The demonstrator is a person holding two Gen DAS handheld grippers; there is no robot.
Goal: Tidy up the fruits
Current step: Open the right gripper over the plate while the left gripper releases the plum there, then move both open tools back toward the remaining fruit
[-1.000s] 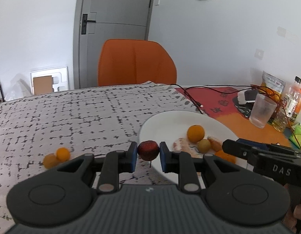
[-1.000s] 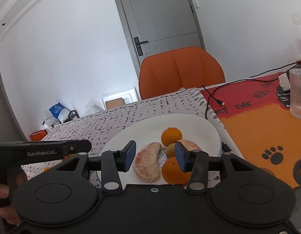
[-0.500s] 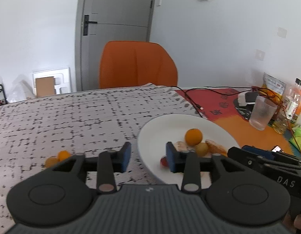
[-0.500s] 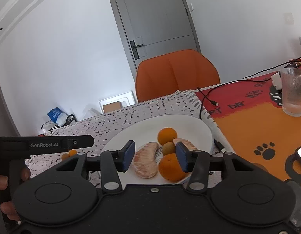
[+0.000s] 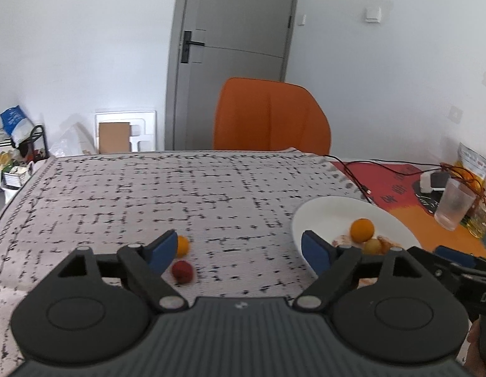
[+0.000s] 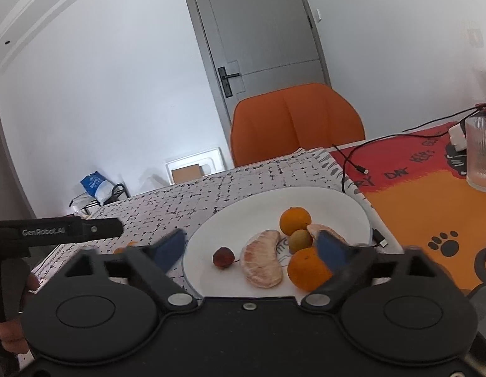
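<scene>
My left gripper (image 5: 240,251) hangs over the patterned tablecloth, left of the white plate (image 5: 334,210). Its jaws are opening and hold nothing. A small red fruit (image 5: 182,271) and a small orange fruit (image 5: 182,246) lie on the cloth beside its left finger. My right gripper (image 6: 251,248) is over the plate (image 6: 343,201), jaws opening, pads touching nothing. Below it lie a dark red fruit (image 6: 223,257), a peeled citrus segment (image 6: 263,264), two oranges (image 6: 306,268) (image 6: 295,220), a greenish fruit (image 6: 301,240) and a second segment (image 6: 324,231).
An orange chair (image 5: 271,116) stands behind the table. To the right lie a red-and-orange mat (image 6: 416,201), a ribbed glass (image 6: 480,154), black cables (image 6: 350,160) and bottles (image 5: 482,213). The left gripper's body (image 6: 54,229) and a hand (image 6: 10,330) sit left of the plate.
The left gripper let go of the dark red fruit, which now lies on the plate, then opened wide and swung left over the cloth. The right gripper opened wide over the plate.
</scene>
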